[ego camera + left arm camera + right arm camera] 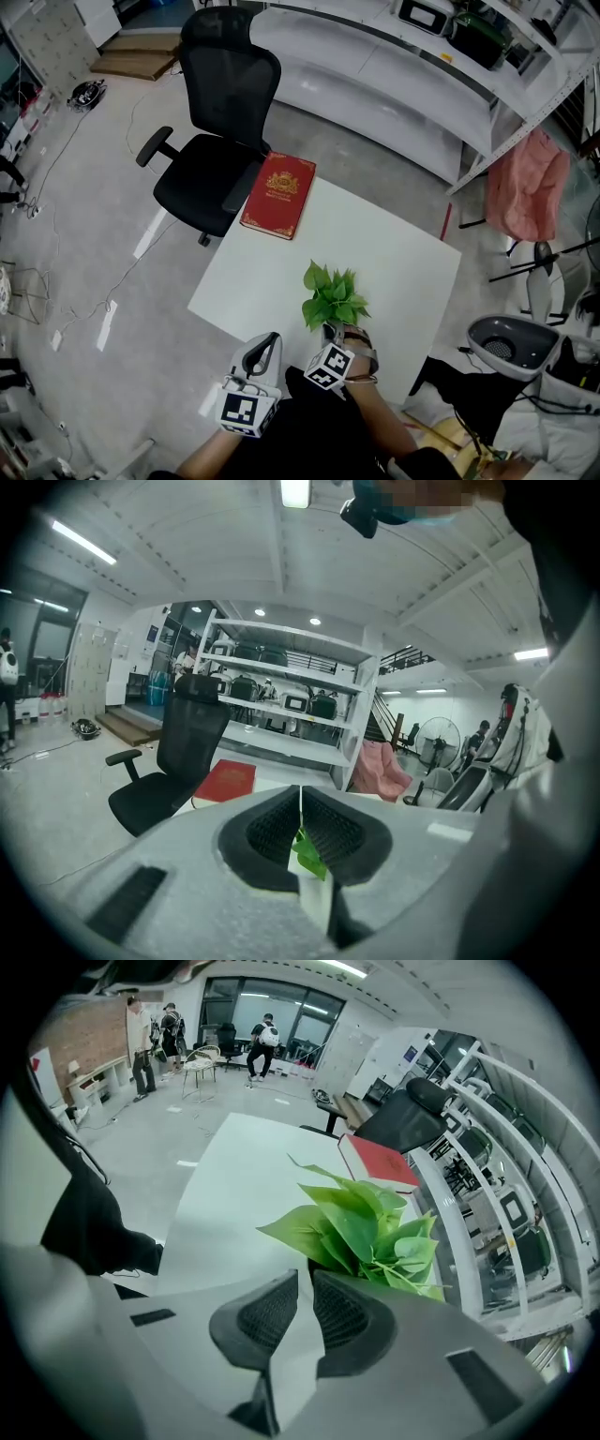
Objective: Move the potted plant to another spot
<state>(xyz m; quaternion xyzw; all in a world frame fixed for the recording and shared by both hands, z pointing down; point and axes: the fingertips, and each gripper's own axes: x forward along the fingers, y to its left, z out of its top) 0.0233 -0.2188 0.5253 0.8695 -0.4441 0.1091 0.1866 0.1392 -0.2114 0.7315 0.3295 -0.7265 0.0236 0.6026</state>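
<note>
While the green-leafed potted plant point(335, 298) stands near the close edge of the white square table point(394, 248), the right gripper point(336, 339) sits right at its pot. That looks like the hold for the lift. The right gripper view shows what the head view cannot: jaws drawn to a thin slit at the pot's dark rim, apparently pinching it. The left gripper point(265, 345) hovers just beside, off the table's edge, and its own view shows the jaws pressed together on nothing, a leaf only peeking beyond them. It looks kept clear as a spare. Only the head view shows the open tabletop. The red hardcover book point(278, 195) lies at the far corner, by the black mesh office chair point(220, 141).
</note>
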